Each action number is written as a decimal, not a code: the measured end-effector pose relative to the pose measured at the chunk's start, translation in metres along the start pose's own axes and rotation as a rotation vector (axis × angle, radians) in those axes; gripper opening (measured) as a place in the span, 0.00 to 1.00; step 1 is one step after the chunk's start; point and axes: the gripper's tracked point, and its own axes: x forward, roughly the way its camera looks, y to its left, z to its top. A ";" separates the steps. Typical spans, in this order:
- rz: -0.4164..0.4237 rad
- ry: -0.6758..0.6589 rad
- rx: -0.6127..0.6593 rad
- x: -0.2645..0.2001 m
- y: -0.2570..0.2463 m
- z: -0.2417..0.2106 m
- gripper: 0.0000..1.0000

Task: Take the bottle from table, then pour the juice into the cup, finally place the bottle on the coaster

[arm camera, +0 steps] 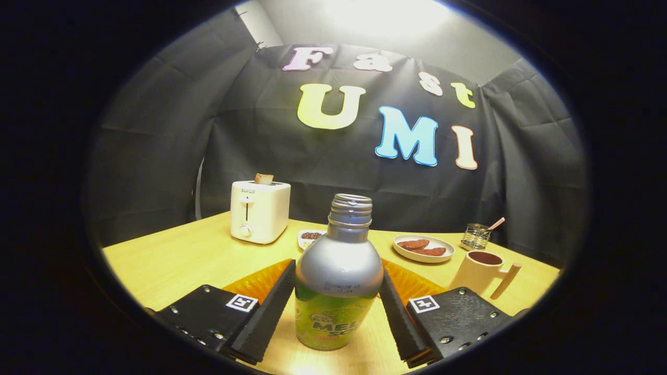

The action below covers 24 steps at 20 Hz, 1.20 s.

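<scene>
Bottle (pixel 338 281) stands uncapped between the claw (pixel 337 307), fingers seemingly pressing it; next, lift toward the cup (pixel 482 271) at two o'clock.

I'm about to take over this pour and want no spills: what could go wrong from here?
1. The bottle has no cap and stands between the tongs; a skewed squeeze could tip it and spill juice.
2. The cup already looks nearly full of dark liquid, so pouring may overflow it.
3. The plate sits close behind the cup; a wide swing could knock it.

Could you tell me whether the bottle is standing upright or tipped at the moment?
Upright: the bottle stands on the table, neck up, between the fingers.
</scene>
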 end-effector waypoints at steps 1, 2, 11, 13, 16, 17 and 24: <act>0.007 -0.005 0.028 0.000 0.000 -0.001 0.87; 0.007 -0.006 0.053 0.000 -0.001 0.000 0.84; -0.070 0.028 0.078 0.010 -0.027 0.004 0.79; -0.078 0.021 0.103 0.012 -0.035 0.010 0.79; -0.087 0.004 0.149 0.017 -0.048 0.023 0.79; -0.096 -0.003 0.162 0.019 -0.055 0.026 0.79; -0.119 -0.043 0.378 0.037 -0.095 0.046 0.79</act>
